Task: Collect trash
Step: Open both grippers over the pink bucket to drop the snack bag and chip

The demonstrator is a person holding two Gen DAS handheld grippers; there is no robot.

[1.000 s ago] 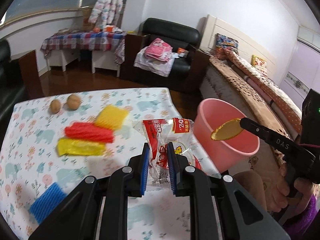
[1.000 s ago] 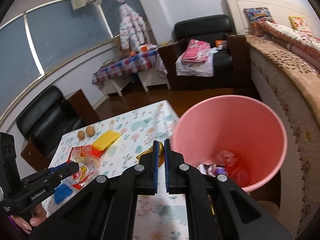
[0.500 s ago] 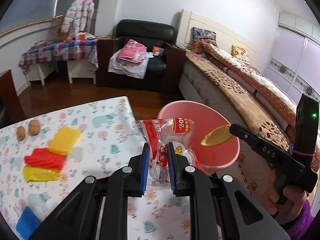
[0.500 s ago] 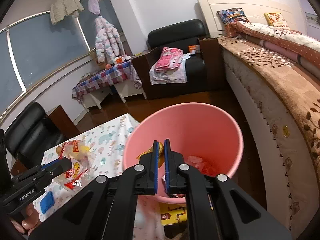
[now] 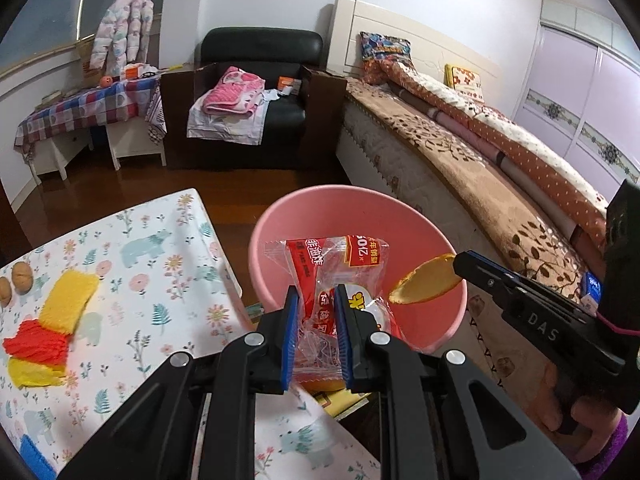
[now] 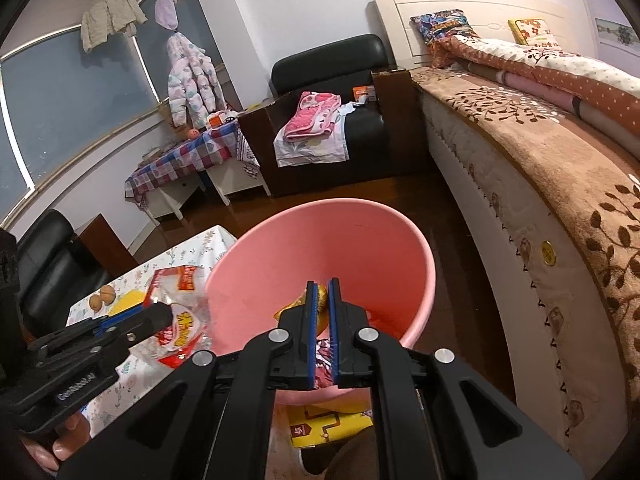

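Left gripper [image 5: 316,300] pinches red wrapper [image 5: 336,264] over pink bin [image 5: 276,216]; right gripper [image 6: 322,292] pinches gold wrapper [image 6: 320,312] above bin.

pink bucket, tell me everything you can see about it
The pink bucket is a round, smooth, plastic-looking bin, open-topped with a rolled rim, standing upright on the dark floor between the flowered table and the bed. Some red and pink scraps lie at its bottom. The left gripper holds a clear-and-red snack wrapper above its near rim, and the right gripper holds a gold wrapper over its mouth. Neither visibly touches it. A yellow box lies by its base.
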